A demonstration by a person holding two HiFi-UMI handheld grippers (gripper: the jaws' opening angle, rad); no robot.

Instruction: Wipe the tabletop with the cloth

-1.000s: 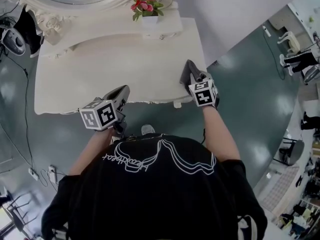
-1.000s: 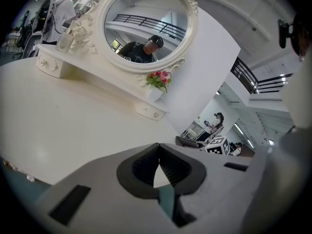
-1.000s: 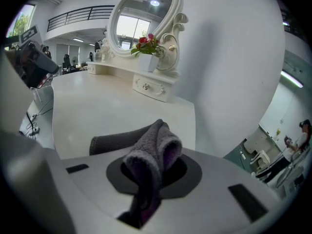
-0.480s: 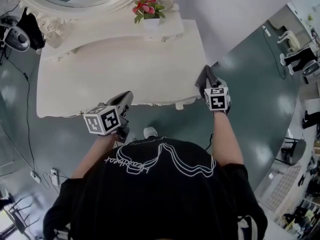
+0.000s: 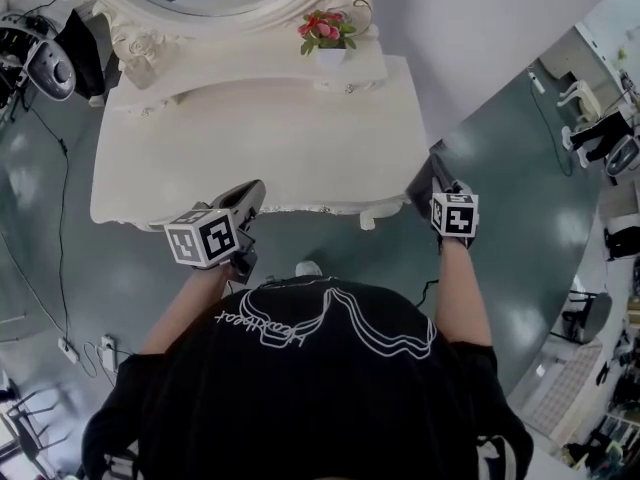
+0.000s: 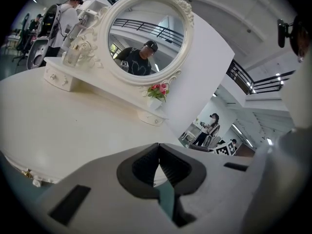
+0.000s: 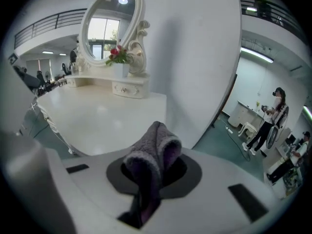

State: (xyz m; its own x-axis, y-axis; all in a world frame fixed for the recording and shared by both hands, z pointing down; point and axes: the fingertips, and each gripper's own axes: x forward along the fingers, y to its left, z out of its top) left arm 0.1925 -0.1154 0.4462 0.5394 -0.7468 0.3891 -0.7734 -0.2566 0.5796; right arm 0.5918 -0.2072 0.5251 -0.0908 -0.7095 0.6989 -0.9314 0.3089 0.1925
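Note:
The white dressing table [image 5: 250, 148] has a bare top [image 6: 53, 126], also seen at the left of the right gripper view [image 7: 97, 116]. My right gripper [image 5: 432, 180] hangs just off the table's right front corner, shut on a folded grey cloth [image 7: 152, 157], which shows dark between its jaws [image 5: 424, 182]. The cloth is off the tabletop. My left gripper [image 5: 246, 196] sits over the table's front edge, jaws shut with nothing between them [image 6: 158, 165].
An oval mirror [image 6: 145, 35] in a carved white frame stands at the table's back. A small pot of pink flowers [image 5: 326, 34] sits on the raised back shelf [image 5: 250, 63]. A white wall [image 7: 195, 57] runs past the table's right end. Green floor surrounds the table.
My right gripper has carried the cloth rightward off the tabletop, from near the front right edge to beyond the corner. The left gripper has stayed at the front edge.

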